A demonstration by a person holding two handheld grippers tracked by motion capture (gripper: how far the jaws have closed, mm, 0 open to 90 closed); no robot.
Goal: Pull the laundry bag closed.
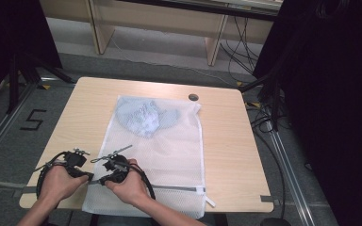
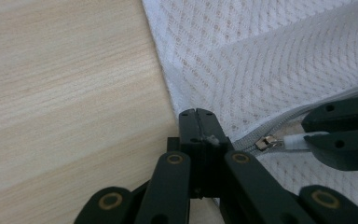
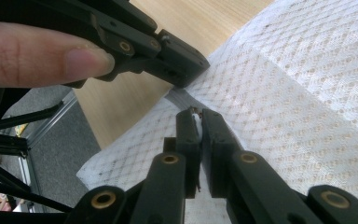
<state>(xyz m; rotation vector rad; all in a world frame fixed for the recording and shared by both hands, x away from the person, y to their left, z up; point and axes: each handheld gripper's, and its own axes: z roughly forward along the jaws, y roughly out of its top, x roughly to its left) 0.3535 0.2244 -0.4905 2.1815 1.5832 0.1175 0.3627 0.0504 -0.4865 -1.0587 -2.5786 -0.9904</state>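
Observation:
A white mesh laundry bag [image 1: 169, 150] lies flat on the wooden table [image 1: 89, 108], with a pale blue garment [image 1: 143, 117] inside at its far end. A grey zipper [image 1: 179, 188] runs along the bag's near edge. At the near left corner, my left gripper [image 1: 88, 178] is shut on the bag's edge beside the zipper's end [image 2: 196, 122]. My right gripper [image 1: 98, 181] faces it, shut on the white zipper pull [image 2: 296, 141], which hangs from the metal slider [image 2: 266, 143]. In the right gripper view the pull [image 3: 196, 115] peeks out between the closed jaws, and the left gripper [image 3: 182, 65] sits just beyond.
A small round cable hole [image 1: 193, 97] sits near the table's far edge. Both hands rest at the table's near left corner. The floor left of the table bears a number marking [image 1: 32, 119]; cables [image 1: 264, 117] trail along the right side.

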